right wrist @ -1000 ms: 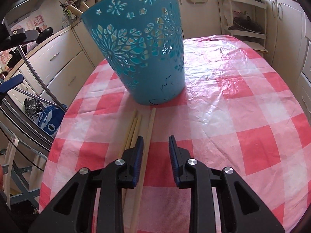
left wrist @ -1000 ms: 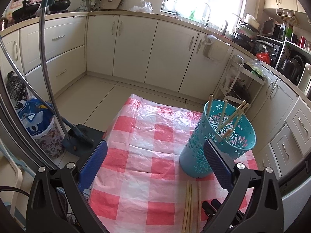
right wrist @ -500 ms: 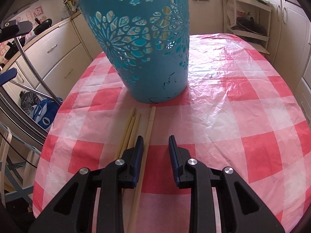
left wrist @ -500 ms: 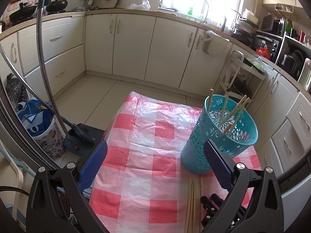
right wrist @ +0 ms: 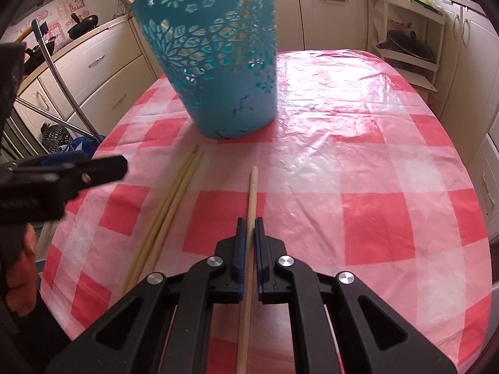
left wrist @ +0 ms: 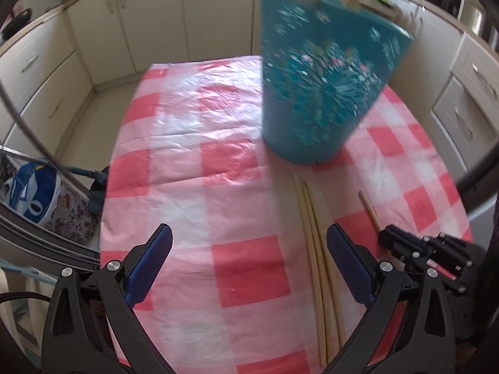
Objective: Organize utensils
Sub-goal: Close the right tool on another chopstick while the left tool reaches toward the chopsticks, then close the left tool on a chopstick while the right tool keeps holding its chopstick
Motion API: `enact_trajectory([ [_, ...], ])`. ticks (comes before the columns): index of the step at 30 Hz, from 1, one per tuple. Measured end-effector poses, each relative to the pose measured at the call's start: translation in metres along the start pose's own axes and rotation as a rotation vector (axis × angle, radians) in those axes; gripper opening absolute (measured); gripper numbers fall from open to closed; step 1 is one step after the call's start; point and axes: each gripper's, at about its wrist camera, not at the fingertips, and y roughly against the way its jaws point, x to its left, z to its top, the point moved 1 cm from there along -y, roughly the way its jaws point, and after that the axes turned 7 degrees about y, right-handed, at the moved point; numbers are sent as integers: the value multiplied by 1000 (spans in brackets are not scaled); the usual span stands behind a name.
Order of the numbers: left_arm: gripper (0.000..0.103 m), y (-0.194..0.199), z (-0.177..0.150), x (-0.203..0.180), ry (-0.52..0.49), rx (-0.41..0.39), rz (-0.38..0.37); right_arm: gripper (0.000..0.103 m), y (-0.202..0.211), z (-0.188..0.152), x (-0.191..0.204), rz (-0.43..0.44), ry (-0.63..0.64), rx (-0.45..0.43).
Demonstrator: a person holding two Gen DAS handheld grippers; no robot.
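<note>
While the right gripper is closed on one chopstick, its long axis is aimed at the basket. The two loose chopsticks are lain just inside the open left gripper, pointing basketward

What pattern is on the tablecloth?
Pink-and-white checks on the tablecloth, clearest in the right wrist view.

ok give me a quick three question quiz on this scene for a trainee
1. True or false: the right tool is shut on a single chopstick.
2. How many chopsticks lie loose to the left of it in the right wrist view? A) two B) five
3. What stands on the checked tablecloth beyond the chopsticks?

Key:
1. True
2. A: the pale pair, with the open left tool near them
3. The blue cut-out basket, upright
</note>
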Motion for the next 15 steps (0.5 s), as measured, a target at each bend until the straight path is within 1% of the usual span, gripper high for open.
enact_trajectory([
  [3, 95, -8, -2, -11, -38, 9, 19, 6, 1, -1, -6, 28, -10, -6],
  [6, 95, -19, -3, -14, -44, 29, 37, 6, 0, -2, -9, 43, -16, -18],
  [15, 95, -40, 1, -3, -11, 54, 101, 6, 1, -5, -17, 109, -65, -29],
])
